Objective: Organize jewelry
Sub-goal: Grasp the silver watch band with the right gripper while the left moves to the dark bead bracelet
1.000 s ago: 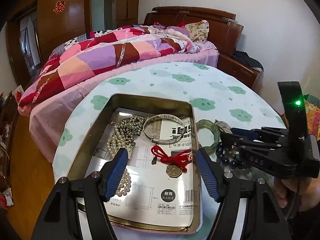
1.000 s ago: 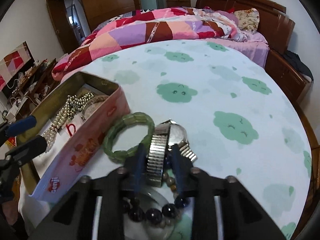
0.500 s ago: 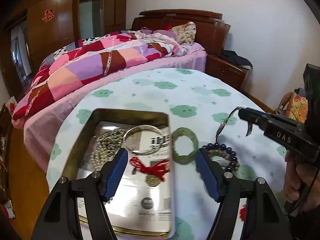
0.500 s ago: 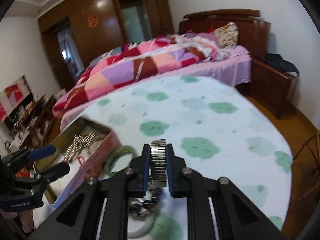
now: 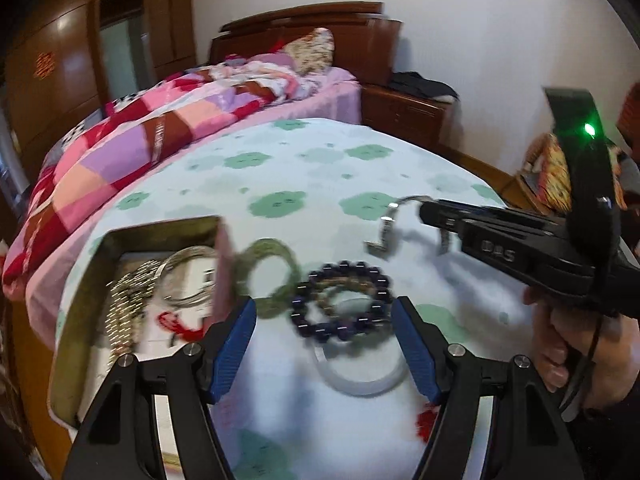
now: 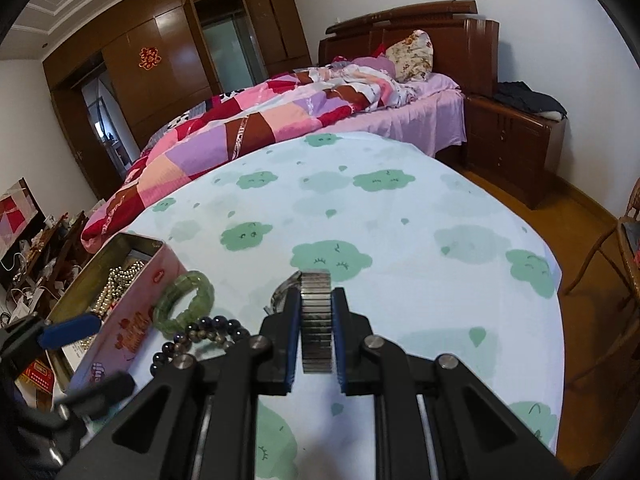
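Observation:
My right gripper (image 6: 315,300) is shut on a silver metal watch (image 6: 316,312) and holds it above the table; the watch also shows in the left wrist view (image 5: 386,228), hanging from the right gripper (image 5: 424,210). My left gripper (image 5: 324,320) is open and empty above a dark bead bracelet (image 5: 340,300). A green bracelet (image 5: 272,268) and a white bangle (image 5: 360,376) lie beside it. The open tin box (image 5: 80,320) at the left holds pearls (image 5: 124,304), a silver bangle (image 5: 188,276) and a red cord charm (image 5: 180,324).
The round table (image 6: 400,208) has a white cloth with green clouds. A bed (image 6: 280,112) with a patchwork quilt stands behind it. A wooden nightstand (image 6: 516,148) is at the back right, a chair (image 6: 608,256) at the far right.
My right gripper has lifted the watch off the table and raised it. My left gripper has swung right, from over the tin box to over the bead bracelet.

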